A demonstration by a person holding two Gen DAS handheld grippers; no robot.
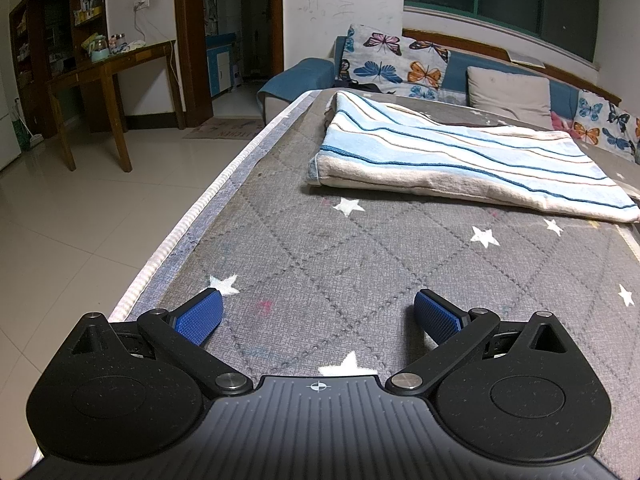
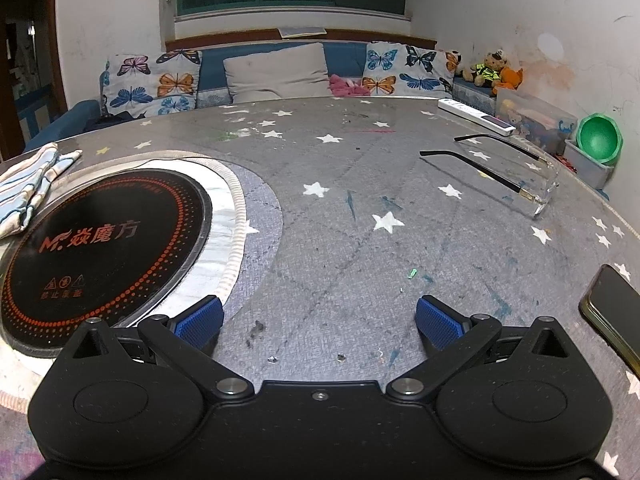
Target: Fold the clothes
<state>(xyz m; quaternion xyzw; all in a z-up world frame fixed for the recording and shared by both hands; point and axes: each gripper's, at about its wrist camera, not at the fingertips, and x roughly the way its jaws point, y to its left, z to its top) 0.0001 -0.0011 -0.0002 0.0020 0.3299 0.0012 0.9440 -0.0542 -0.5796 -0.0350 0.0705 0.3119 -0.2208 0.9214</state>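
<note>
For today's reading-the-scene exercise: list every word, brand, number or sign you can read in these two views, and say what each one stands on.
"Mr. 焱魔方": red brand on the black induction hob.
Three warning triangles, red, on the hob below the brand; the characters under them are too blurred.
Doormat: lettering too small.
Wall scribbles: illegible.

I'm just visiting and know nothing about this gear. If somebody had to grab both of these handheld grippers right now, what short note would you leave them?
Left gripper: open, empty, low over the grey star-patterned table cover.
Right gripper: open, empty, low over the same cover, beside the round black cooktop.
The striped cloth lies ahead of the left gripper, already folded over at least once; nothing is touching it. From the right gripper's view it sits at the far left.
Left to do: check whether it needs another fold, then finish.
Mind the glasses and phone on the right side.
</note>
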